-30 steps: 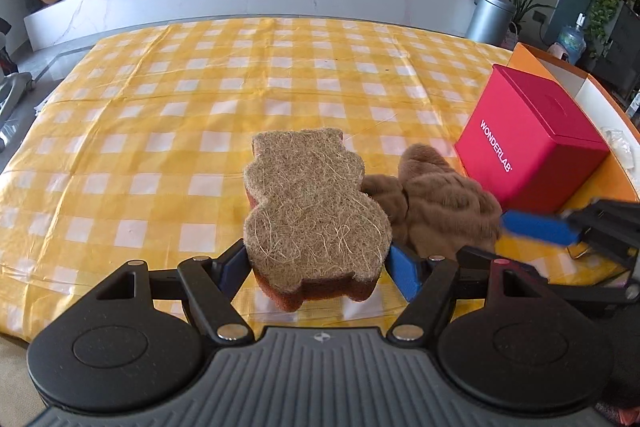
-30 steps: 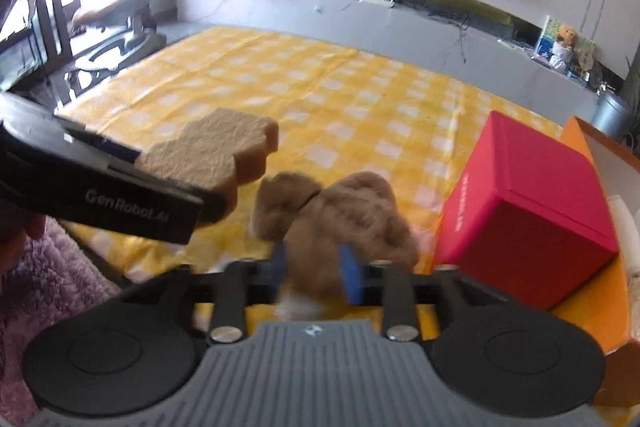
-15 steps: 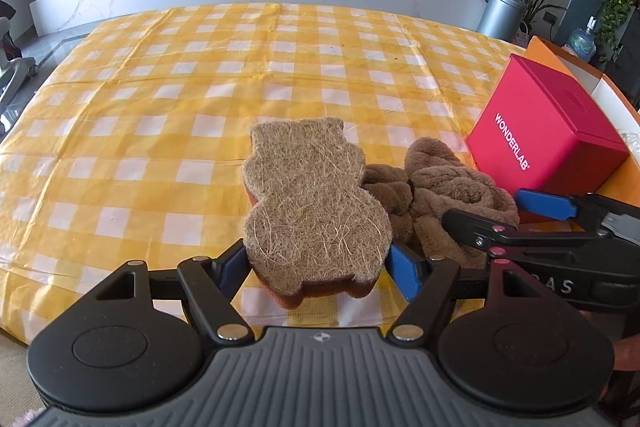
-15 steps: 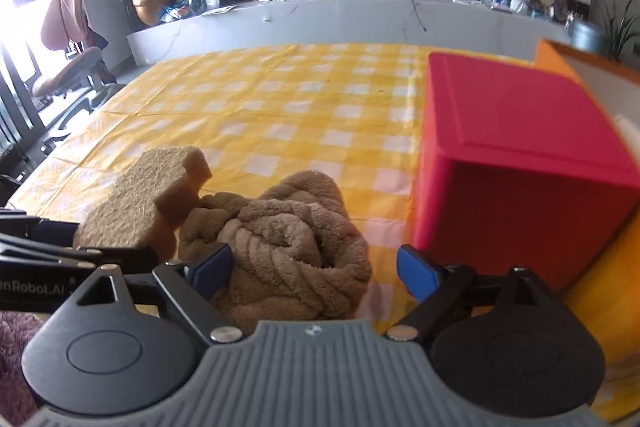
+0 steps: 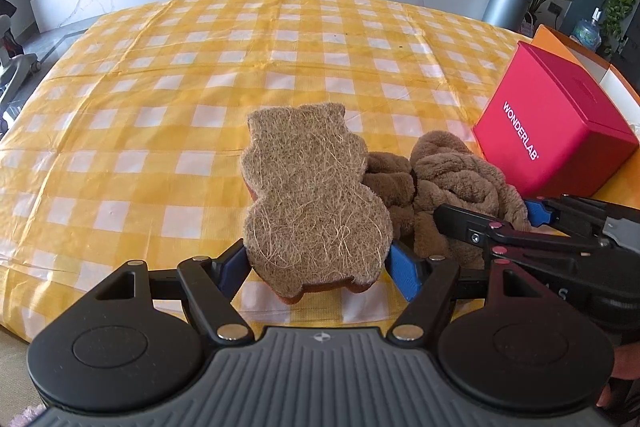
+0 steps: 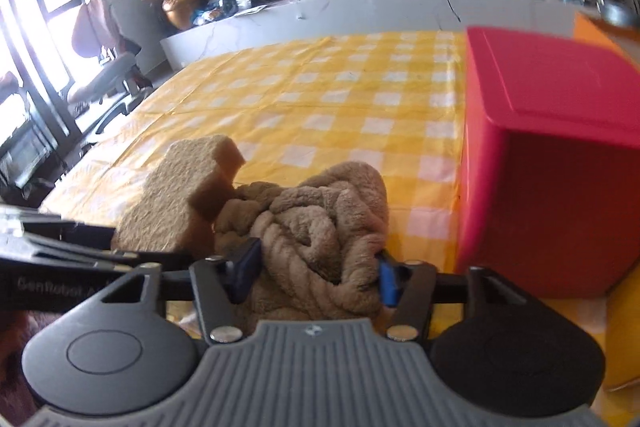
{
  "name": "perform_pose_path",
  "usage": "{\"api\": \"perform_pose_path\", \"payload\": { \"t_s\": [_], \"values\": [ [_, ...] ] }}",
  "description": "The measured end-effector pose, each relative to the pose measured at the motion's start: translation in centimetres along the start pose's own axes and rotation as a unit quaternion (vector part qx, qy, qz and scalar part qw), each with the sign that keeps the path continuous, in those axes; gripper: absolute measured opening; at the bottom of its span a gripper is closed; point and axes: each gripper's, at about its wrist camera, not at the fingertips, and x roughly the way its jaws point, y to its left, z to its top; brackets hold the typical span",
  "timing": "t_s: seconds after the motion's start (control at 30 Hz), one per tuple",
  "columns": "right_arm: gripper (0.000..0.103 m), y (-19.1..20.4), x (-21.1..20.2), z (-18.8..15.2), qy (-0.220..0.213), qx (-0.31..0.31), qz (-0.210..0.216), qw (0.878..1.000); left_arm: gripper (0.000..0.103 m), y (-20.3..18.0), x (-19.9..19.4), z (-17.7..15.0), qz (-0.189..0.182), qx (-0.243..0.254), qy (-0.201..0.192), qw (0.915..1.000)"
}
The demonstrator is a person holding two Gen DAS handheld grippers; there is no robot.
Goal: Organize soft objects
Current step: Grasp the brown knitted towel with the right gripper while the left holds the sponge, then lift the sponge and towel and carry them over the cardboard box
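Sponge: the bear-shaped sponge (image 5: 314,203), brown fibre on top and orange underneath, is held just above the table's near edge.
Left gripper: the left gripper (image 5: 318,263) has its blue pads pressed on both sides of the sponge's wide lower end.
Towel: the crumpled brown towel (image 6: 320,223) lies on the yellow checked tablecloth (image 5: 200,87) near the near edge, touching the sponge's right side.
Right gripper: the right gripper (image 6: 314,273) has just been closing; its blue pads now press into the towel's near folds from both sides.
Red box: the red box (image 5: 554,119) marked WONDERLAB stands just right of the towel, toward the table's right edge.
Orange box: an orange box (image 5: 560,43) sits behind the red one.
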Motion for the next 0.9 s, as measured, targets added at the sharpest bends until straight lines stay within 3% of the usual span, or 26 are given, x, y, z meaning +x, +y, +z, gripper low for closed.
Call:
{"api": "perform_pose_path", "payload": {
  "t_s": [0.1,0.23,0.53,0.9],
  "values": [
    [0.04,0.2,-0.7,0.0,-0.006,-0.003,-0.003,1.0,0.083,-0.1,-0.5,0.0,0.004,0.003,-0.008,1.0],
    [0.036,0.3,-2.0,0.2,-0.014,-0.003,-0.009,1.0,0.083,-0.4,-1.8,-0.1,0.007,0.004,-0.024,0.9997],
    [0.036,0.3,-6.9,1.1,-0.041,-0.007,-0.028,0.999,0.083,-1.0,-5.5,-0.2,-0.01,-0.017,-0.047,0.9987],
    [0.036,-0.8,-14.8,0.5,-0.077,0.02,-0.059,0.995,0.083,-4.9,-10.4,0.5,-0.042,0.016,-0.09,0.9949]
  ]
}}
